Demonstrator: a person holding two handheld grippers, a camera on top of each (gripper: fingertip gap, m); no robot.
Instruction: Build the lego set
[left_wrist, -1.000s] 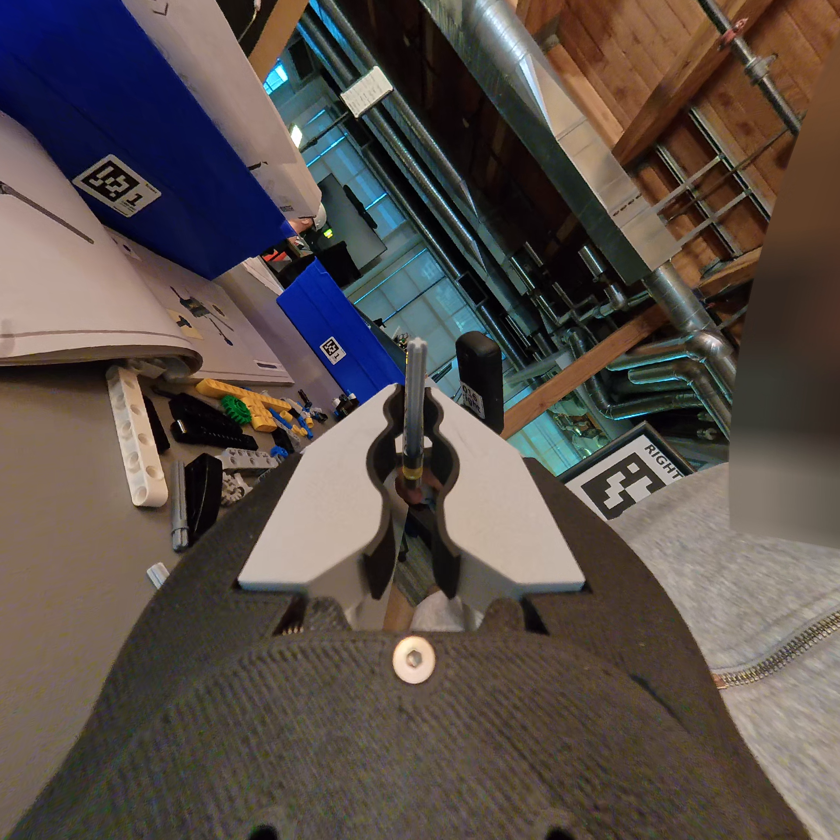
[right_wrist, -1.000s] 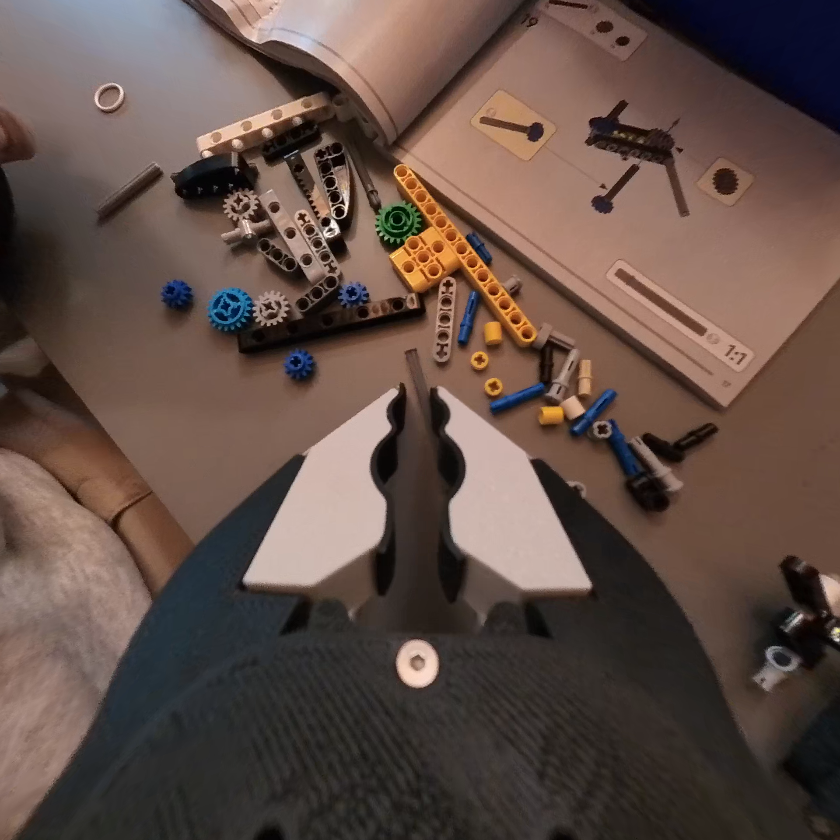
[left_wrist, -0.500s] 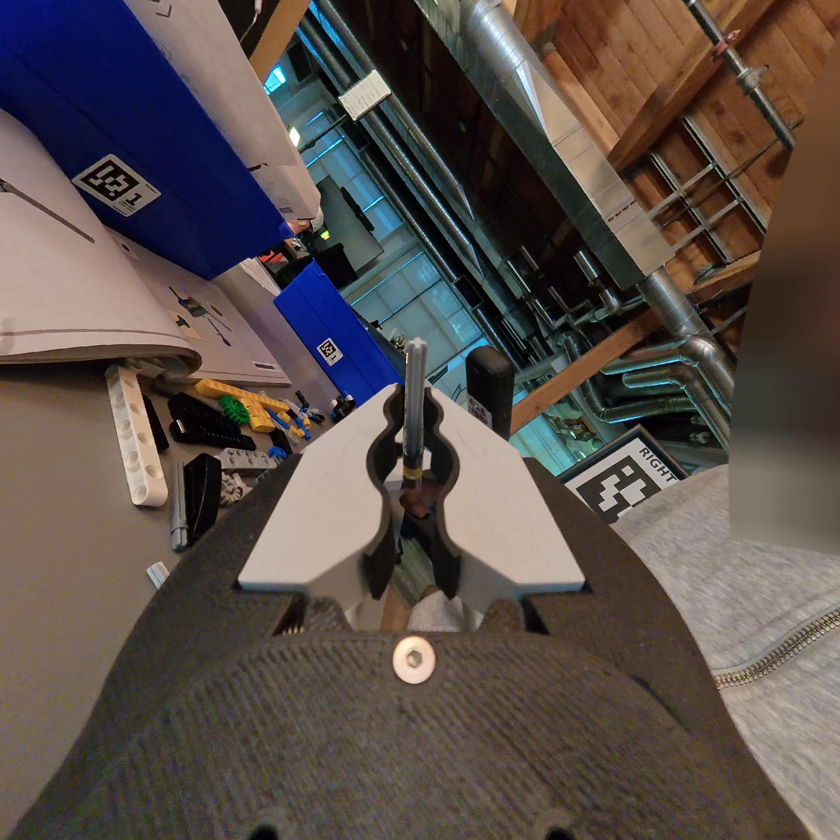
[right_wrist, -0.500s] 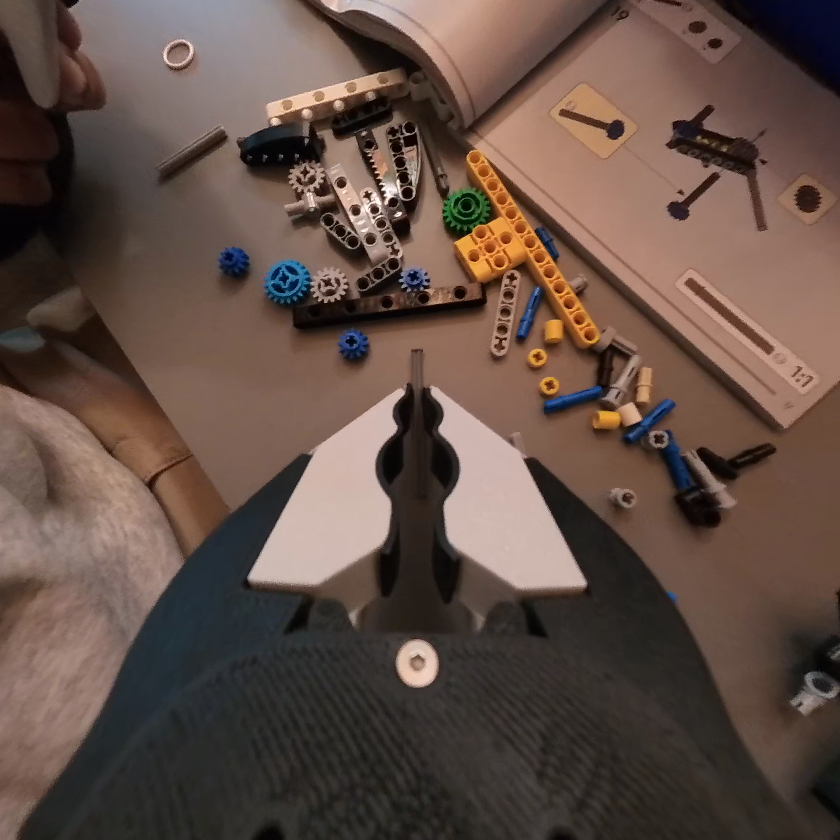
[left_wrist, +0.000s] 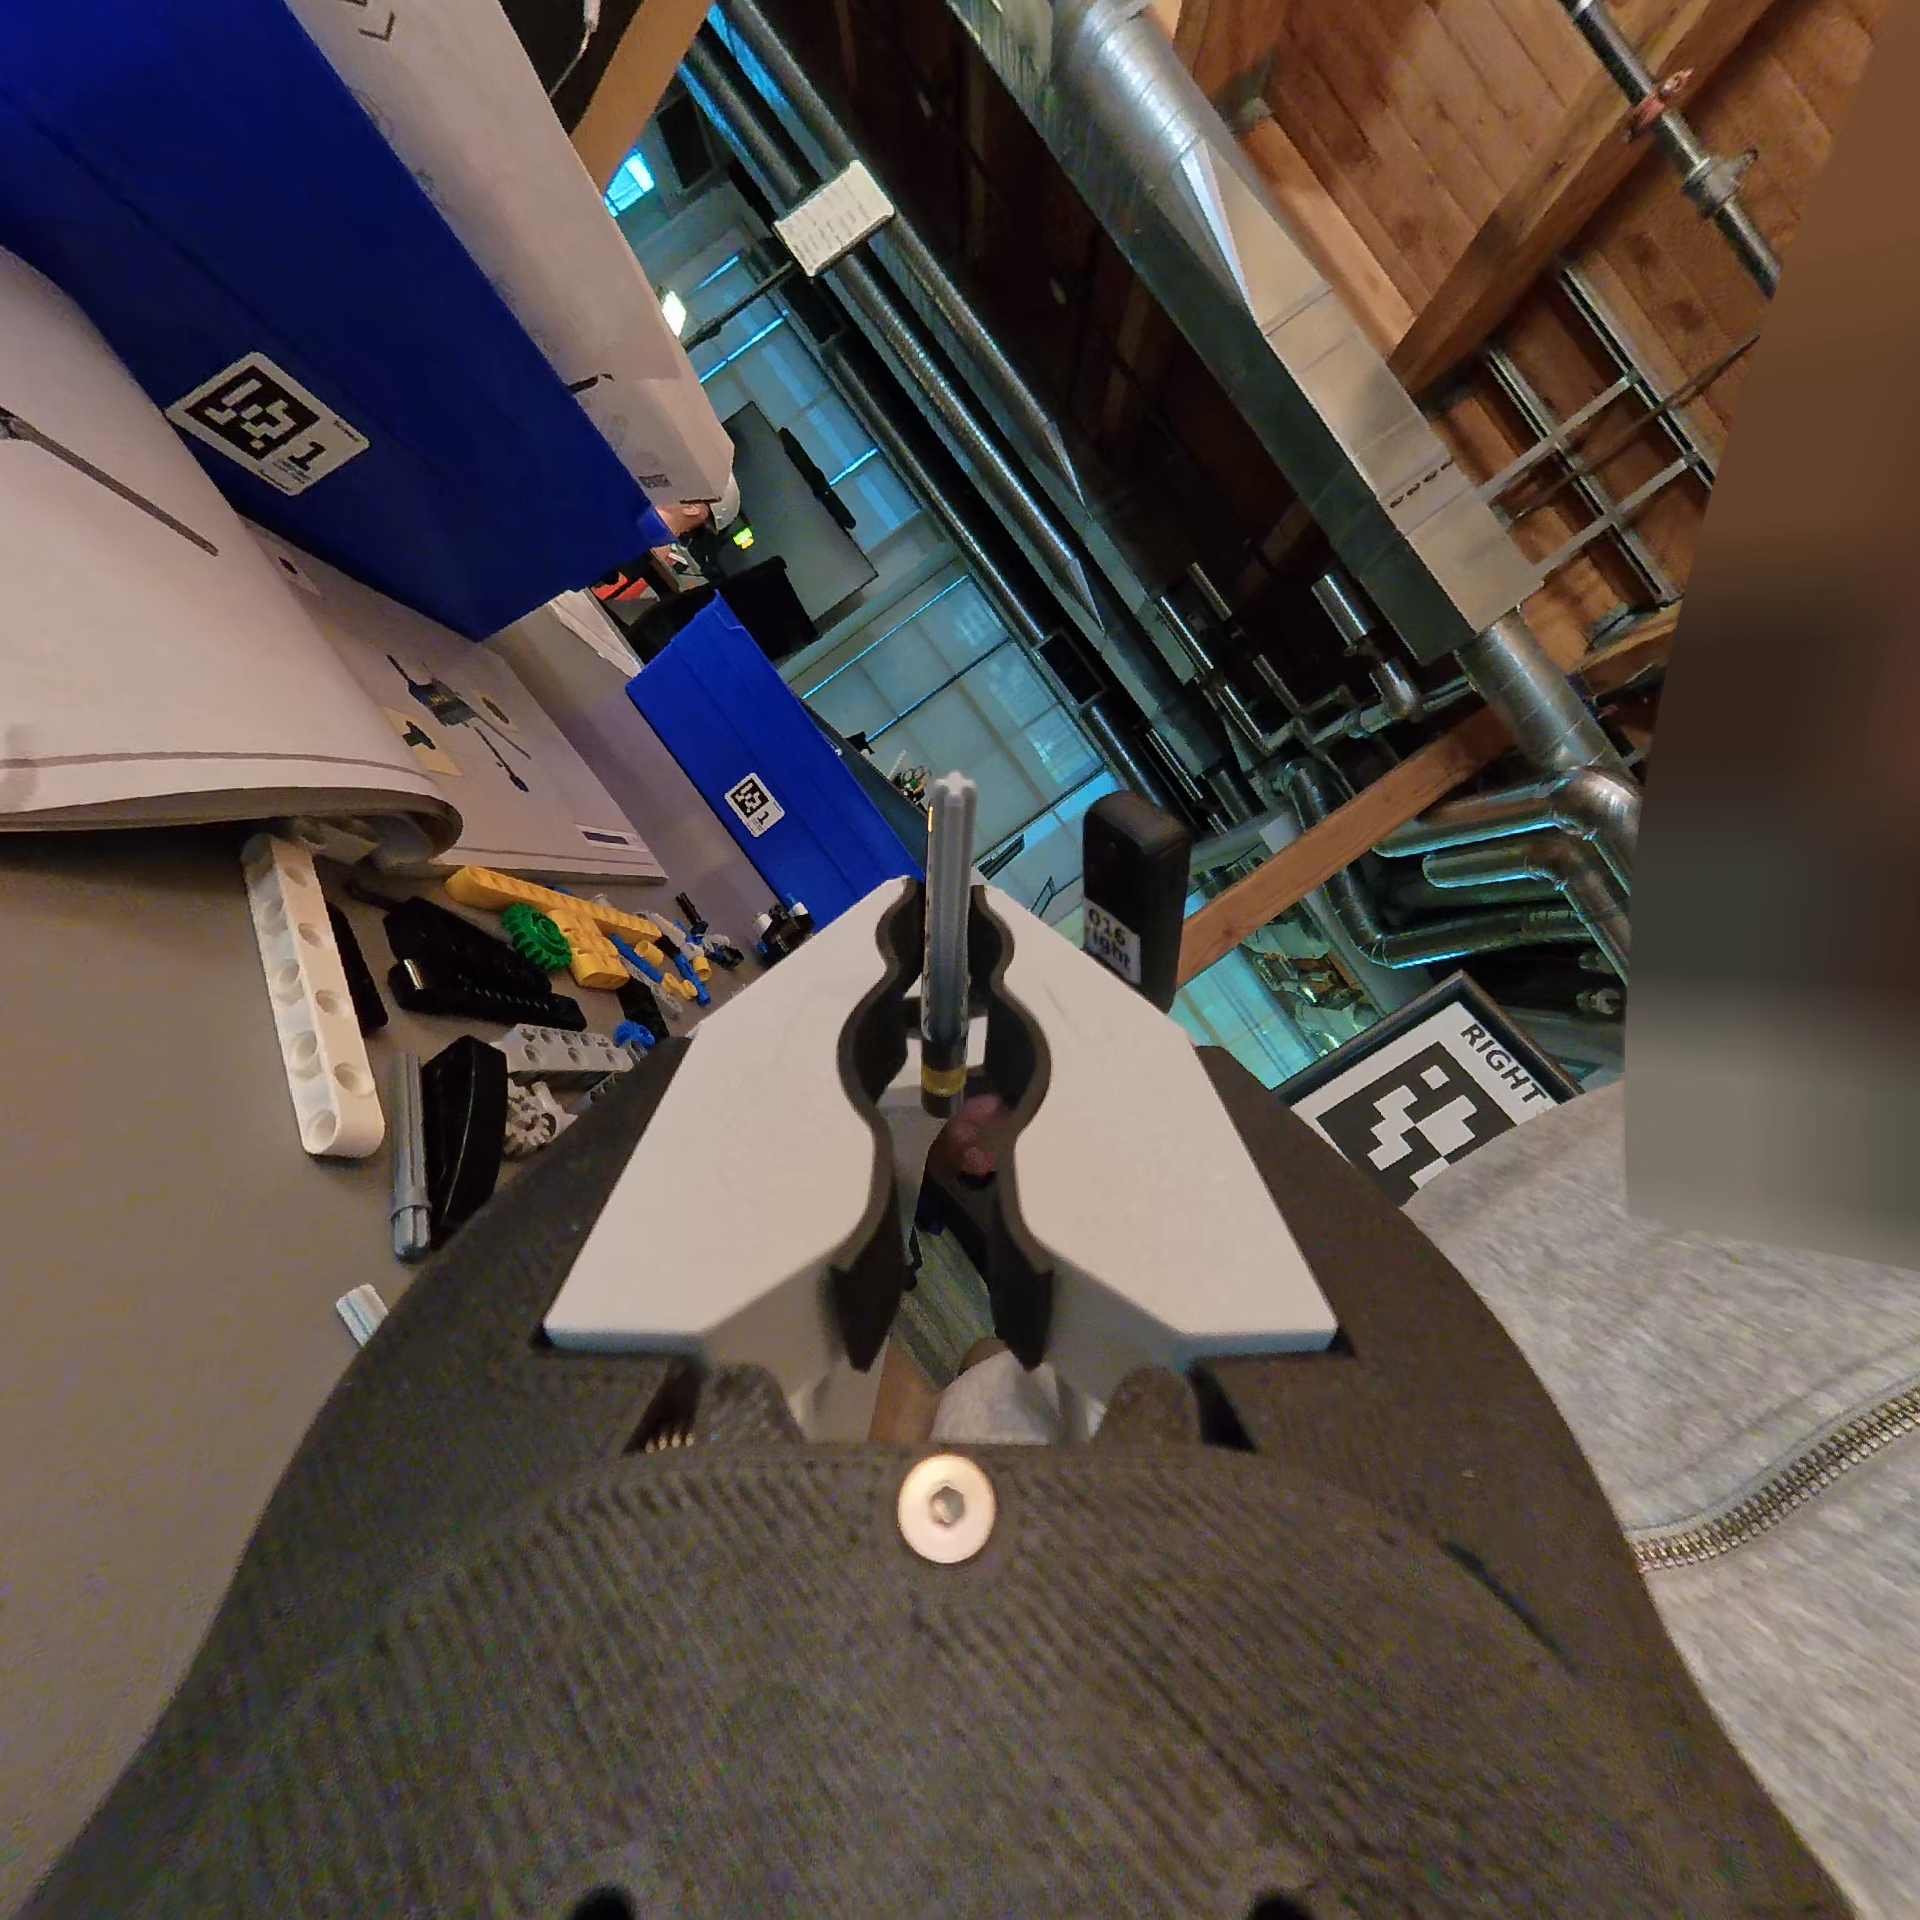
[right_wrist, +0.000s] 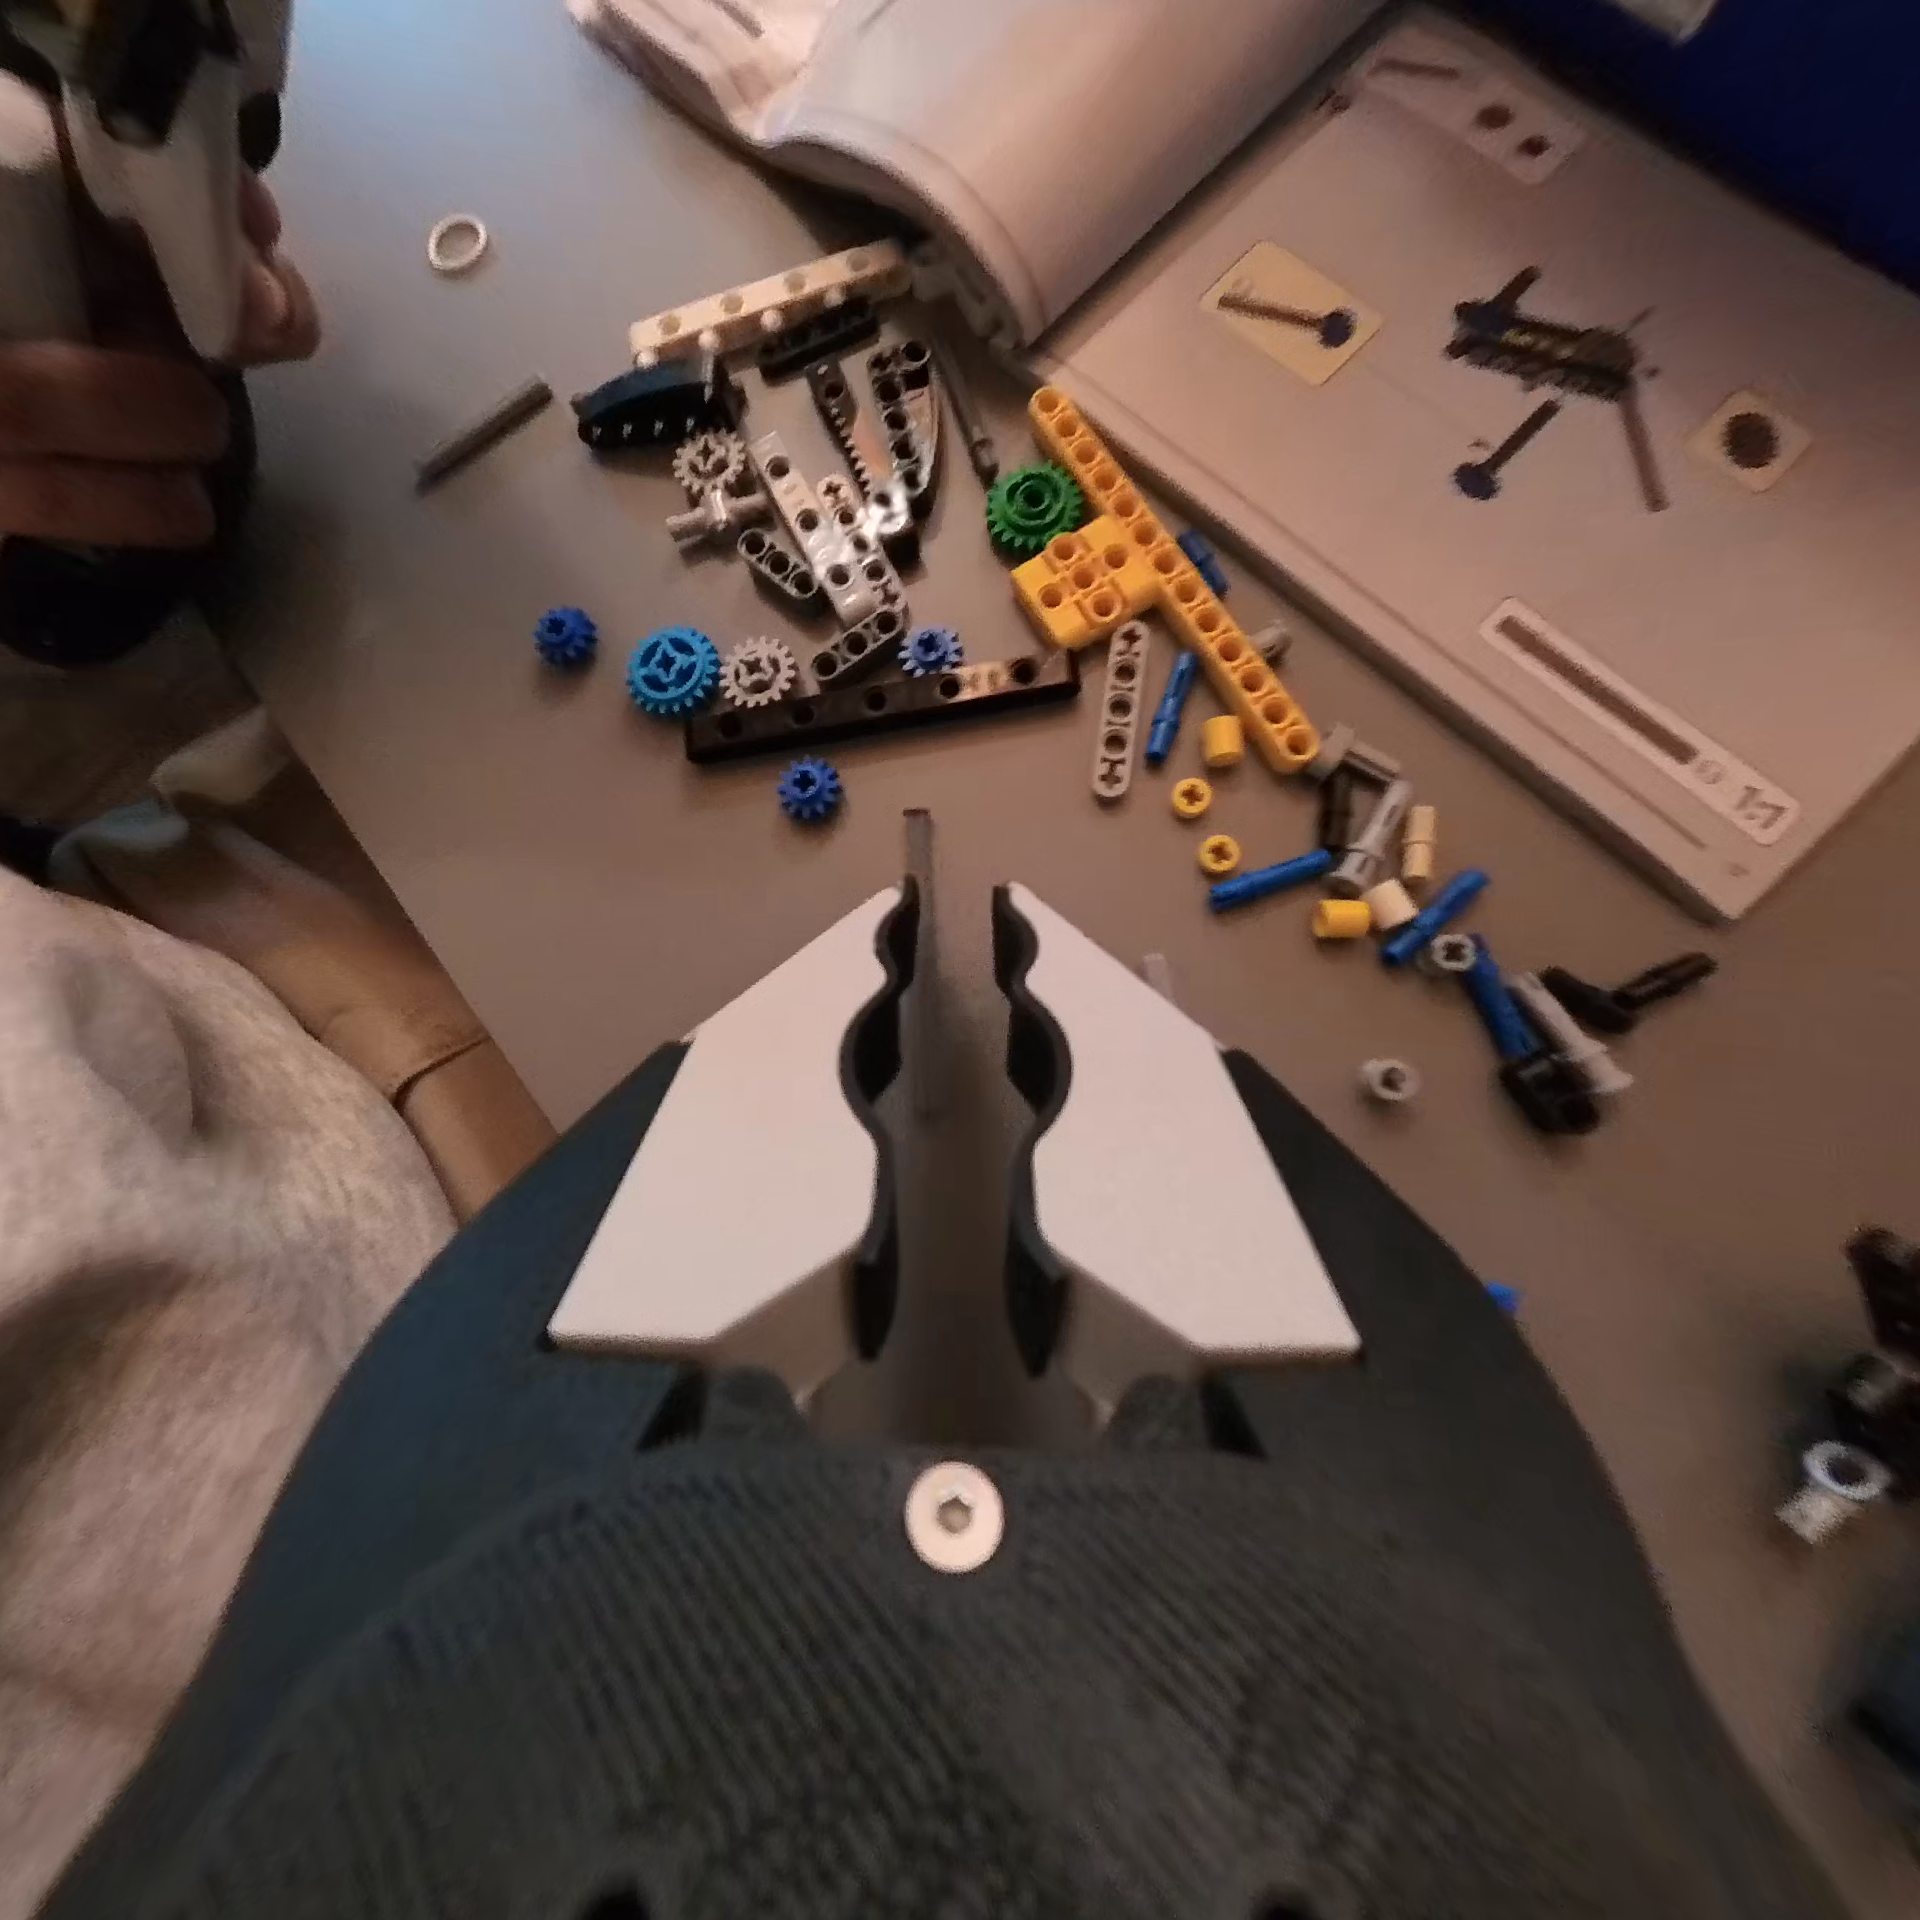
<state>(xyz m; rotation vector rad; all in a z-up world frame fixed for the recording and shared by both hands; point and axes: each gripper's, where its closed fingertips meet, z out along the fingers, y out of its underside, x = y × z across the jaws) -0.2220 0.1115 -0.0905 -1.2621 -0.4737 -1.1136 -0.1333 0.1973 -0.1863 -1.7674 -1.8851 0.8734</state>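
My left gripper (left_wrist: 945, 906) is tilted up off the table and shut on a light grey axle (left_wrist: 949, 831) that carries a yellow-and-black bush low between the jaws. My right gripper (right_wrist: 956, 902) hovers over the grey table; its jaws stand apart and a dark grey axle (right_wrist: 918, 862) lies against the left finger. Just beyond it is the loose parts pile: a small blue gear (right_wrist: 809, 787), a long black beam (right_wrist: 883, 712), a yellow beam assembly (right_wrist: 1164, 582) and a green gear (right_wrist: 1034, 509).
The open instruction booklet (right_wrist: 1455, 520) lies at the back right, with pins and bushes (right_wrist: 1382, 883) scattered in front of it. A hand on the other gripper (right_wrist: 156, 208) is at the top left. A grey sleeve fills the left. Blue bins (left_wrist: 312, 260) stand behind the booklet. About 15 centimeters separates my left fingertips from my right. My right gripper's tips are some 4 centimeters from the small blue gear (right_wrist: 809, 787).
My right gripper has moved back and to the left, and its jaws have parted from the dark axle. My left gripper has stayed almost still, holding its axle.
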